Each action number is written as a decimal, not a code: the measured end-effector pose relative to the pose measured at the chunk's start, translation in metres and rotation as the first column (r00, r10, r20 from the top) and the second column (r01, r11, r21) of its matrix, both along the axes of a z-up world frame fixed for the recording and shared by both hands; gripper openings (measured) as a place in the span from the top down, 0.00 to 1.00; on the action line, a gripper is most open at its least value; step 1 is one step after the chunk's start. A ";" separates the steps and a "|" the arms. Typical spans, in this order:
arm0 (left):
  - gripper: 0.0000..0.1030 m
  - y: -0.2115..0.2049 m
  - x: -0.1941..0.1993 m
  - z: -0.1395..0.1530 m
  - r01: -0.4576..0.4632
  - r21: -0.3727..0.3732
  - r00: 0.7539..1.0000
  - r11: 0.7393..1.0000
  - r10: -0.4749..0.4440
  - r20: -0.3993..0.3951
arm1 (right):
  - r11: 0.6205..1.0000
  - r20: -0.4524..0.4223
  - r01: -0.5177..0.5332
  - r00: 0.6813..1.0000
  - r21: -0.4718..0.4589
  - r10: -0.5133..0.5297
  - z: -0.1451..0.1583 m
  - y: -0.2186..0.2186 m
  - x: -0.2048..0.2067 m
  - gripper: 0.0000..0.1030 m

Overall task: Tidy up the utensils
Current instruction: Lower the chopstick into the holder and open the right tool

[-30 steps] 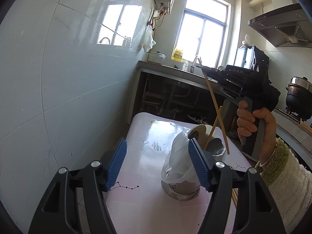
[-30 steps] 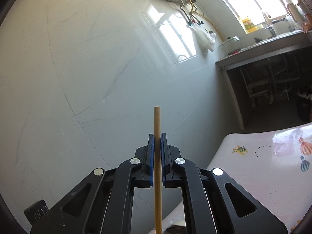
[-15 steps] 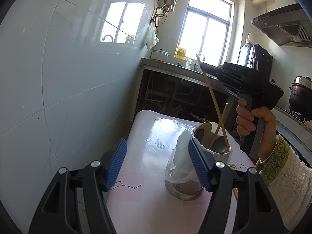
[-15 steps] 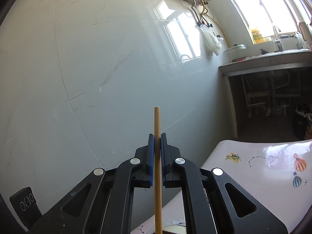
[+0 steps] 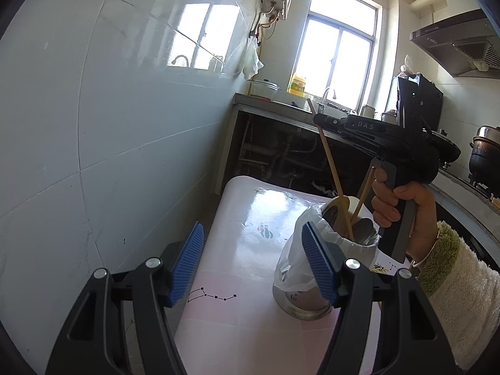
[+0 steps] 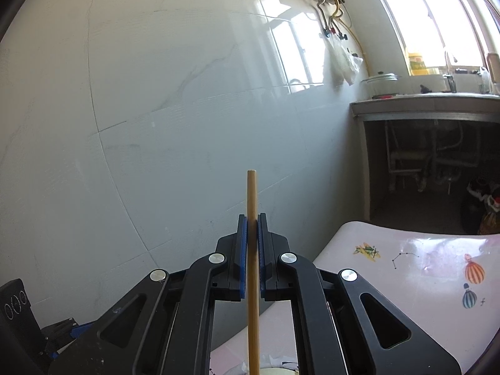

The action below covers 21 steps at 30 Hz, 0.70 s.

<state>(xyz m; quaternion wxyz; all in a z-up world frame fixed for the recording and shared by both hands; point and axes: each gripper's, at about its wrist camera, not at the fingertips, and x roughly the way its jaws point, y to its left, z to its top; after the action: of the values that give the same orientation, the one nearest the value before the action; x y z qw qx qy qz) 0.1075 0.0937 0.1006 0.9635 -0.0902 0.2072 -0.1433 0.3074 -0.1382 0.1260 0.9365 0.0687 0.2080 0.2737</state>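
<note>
**Inspector A:** Report on the right hand-held gripper [image 6: 252,218].

**Inspector B:** Clenched on a wooden chopstick [image 6: 252,206]. Both blue pads press its shaft; the top end stands clear above the fingertips. In the left wrist view the same chopstick [image 5: 328,153] slants down and to the right, its lower end inside the metal utensil holder [image 5: 300,300]. A hand [image 5: 403,206] grips the gripper's handle, with a fuzzy white and green sleeve [image 5: 462,284] behind the wrist.

**Inspector A:** And the left hand-held gripper [image 5: 253,265]?

**Inspector B:** Released. Its jaws stand wide apart with nothing between the pads. The right pad overlaps the holder in the picture; I cannot tell whether it touches.

**Inspector A:** Position of the holder?

**Inspector B:** Upright on the table [image 5: 237,337], toward its near right part. A white plastic bag [image 5: 293,265] lines it and folds over the rim. A second chopstick [image 5: 362,200] leans inside, crossing the held one near the rim.

**Inspector A:** Surroundings?

**Inspector B:** The table's cover is pale pink with printed balloons and constellations. A tiled wall [image 5: 109,143] runs along its left side. A sink counter [image 5: 281,106] sits far beyond, under a window [image 5: 340,56].
</note>
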 end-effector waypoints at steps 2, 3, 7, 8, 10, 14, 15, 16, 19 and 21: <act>0.38 -0.001 -0.001 0.000 0.001 0.001 1.000 1.000 -0.001 0.001 | 1.000 -0.001 0.002 1.000 -0.004 -0.002 -0.001 -0.001 -0.003 0.96; 0.38 -0.001 -0.002 -0.001 0.002 -0.001 1.000 1.000 -0.002 0.002 | 1.000 -0.002 0.001 1.000 -0.003 -0.001 -0.001 -0.001 -0.003 0.96; 0.38 0.001 -0.004 0.000 0.000 -0.005 1.000 1.000 0.000 0.006 | 1.000 -0.010 -0.002 1.000 -0.017 0.002 -0.003 -0.004 -0.010 0.96; 0.38 0.002 -0.005 0.000 0.000 -0.007 1.000 1.000 0.000 0.006 | 1.000 -0.012 -0.005 1.000 -0.022 0.005 -0.004 -0.004 -0.012 0.96; 0.38 0.002 -0.006 0.001 -0.001 -0.009 1.000 1.000 0.001 0.009 | 0.999 -0.009 -0.009 1.000 -0.035 0.009 -0.005 -0.006 -0.020 0.96; 0.38 0.002 -0.007 0.000 0.001 -0.014 1.000 1.000 -0.001 0.011 | 0.999 -0.014 -0.023 1.000 -0.045 0.022 -0.009 -0.010 -0.037 0.96; 0.38 0.002 -0.008 0.000 0.002 -0.015 1.000 1.000 -0.002 0.012 | 0.998 -0.017 -0.026 1.000 -0.049 0.025 -0.010 -0.011 -0.041 0.96; 0.38 0.001 -0.009 0.000 0.004 -0.016 1.000 1.000 -0.003 0.013 | 0.998 -0.019 -0.027 0.999 -0.056 0.026 -0.011 -0.012 -0.046 0.96; 0.38 0.000 -0.011 0.001 0.008 -0.017 1.000 1.000 -0.007 0.016 | 0.996 -0.021 -0.033 0.999 -0.087 0.031 -0.017 -0.011 -0.058 0.96; 0.38 -0.001 -0.012 0.001 0.010 -0.018 1.000 1.000 -0.010 0.018 | 0.993 -0.024 -0.037 0.999 -0.113 0.034 -0.021 -0.010 -0.064 0.96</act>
<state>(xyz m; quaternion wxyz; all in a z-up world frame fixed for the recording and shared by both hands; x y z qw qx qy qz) 0.0953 0.0923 0.1020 0.9638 -0.0966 0.1978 -0.1506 0.2433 -0.1481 0.1053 0.9315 0.0150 0.2349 0.2772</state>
